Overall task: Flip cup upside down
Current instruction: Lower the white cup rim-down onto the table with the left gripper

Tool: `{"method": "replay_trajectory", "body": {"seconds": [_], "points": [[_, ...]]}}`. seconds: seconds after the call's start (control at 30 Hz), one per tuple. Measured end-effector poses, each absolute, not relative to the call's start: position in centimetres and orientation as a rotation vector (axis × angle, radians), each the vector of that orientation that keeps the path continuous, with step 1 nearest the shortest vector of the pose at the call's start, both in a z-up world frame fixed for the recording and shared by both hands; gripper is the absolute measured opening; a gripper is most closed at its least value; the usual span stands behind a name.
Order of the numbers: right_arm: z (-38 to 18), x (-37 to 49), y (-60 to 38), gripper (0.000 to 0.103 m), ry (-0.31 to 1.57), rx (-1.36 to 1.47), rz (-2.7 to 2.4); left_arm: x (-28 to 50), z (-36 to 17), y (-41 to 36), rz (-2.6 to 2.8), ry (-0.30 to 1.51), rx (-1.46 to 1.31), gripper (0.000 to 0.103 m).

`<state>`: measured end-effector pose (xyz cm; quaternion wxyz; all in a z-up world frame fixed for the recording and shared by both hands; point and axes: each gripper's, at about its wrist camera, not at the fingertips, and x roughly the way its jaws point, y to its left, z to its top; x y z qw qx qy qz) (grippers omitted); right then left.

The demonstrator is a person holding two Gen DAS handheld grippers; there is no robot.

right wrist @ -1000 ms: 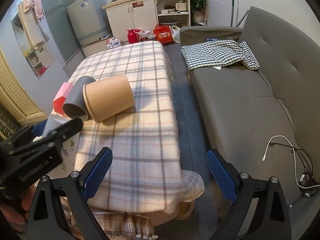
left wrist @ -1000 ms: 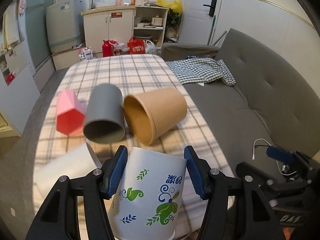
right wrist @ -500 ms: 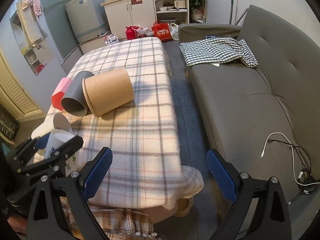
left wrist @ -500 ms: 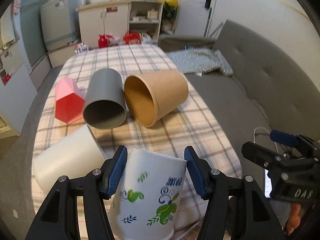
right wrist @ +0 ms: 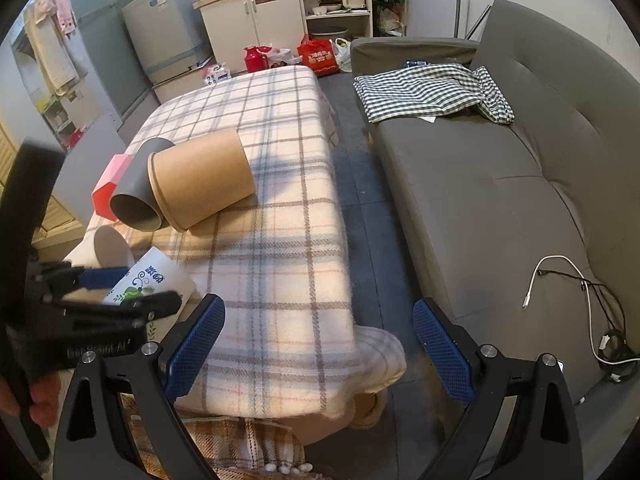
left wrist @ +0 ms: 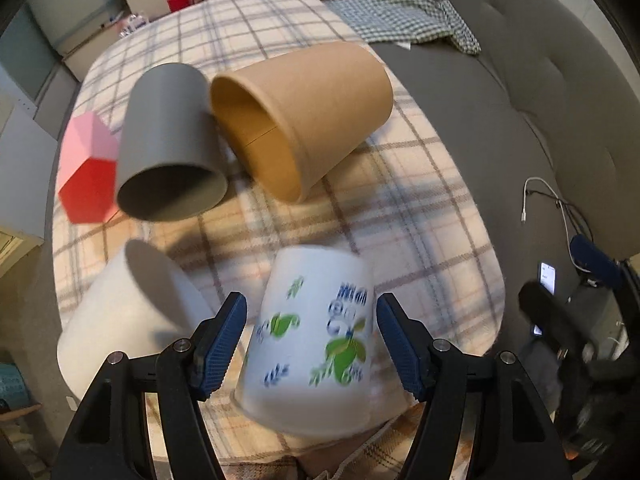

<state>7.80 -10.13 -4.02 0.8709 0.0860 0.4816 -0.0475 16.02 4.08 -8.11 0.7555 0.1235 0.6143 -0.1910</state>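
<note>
A white cup with green leaf and blue print [left wrist: 316,336] stands base-up, blurred, at the near edge of the plaid table [left wrist: 400,216]. My left gripper [left wrist: 310,344] is open, a blue pad on each side of the cup with a small gap on both sides. The cup also shows in the right wrist view [right wrist: 154,282] between the left gripper's fingers. My right gripper [right wrist: 320,344] is open and empty, over the table's near right corner and the floor.
A brown paper cup [left wrist: 300,116], a grey cup [left wrist: 168,148] and a red-pink hexagonal cup [left wrist: 86,172] lie on their sides further back. A plain white cup [left wrist: 128,312] lies at the left. A grey sofa [right wrist: 500,184] with a checked cloth and cables runs along the right.
My left gripper's jaws have opened off the printed cup, which now sits lower on the table. The left gripper tilted downward and moved closer over the table. The right gripper barely moved.
</note>
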Motion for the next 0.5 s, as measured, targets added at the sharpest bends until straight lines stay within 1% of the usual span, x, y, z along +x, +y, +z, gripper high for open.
{"method": "replay_trajectory", "body": {"seconds": [0.1,0.13,0.2,0.33,0.5], "points": [[-4.1,7.8,-10.3,0.096,1.01,0.185,-0.099,16.9,-9.0,3.0,-0.429,1.396,0.323,0.069],[-4.1,7.8,-10.4,0.096,1.009,0.186,-0.1,17.1,-9.4,2.9,-0.424,1.415,0.339,0.059],[-4.0,7.8,-10.6,0.096,1.004,0.188,-0.106,17.1,-9.4,2.7,-0.431,1.42,0.355,0.059],[-3.8,7.8,-11.1,0.096,0.995,0.194,-0.121,17.1,-7.2,2.8,-0.443,1.325,0.341,0.059],[-4.0,7.9,-10.8,0.096,0.998,0.193,-0.115,16.8,-4.2,4.0,-0.467,1.124,0.206,0.059]]}}
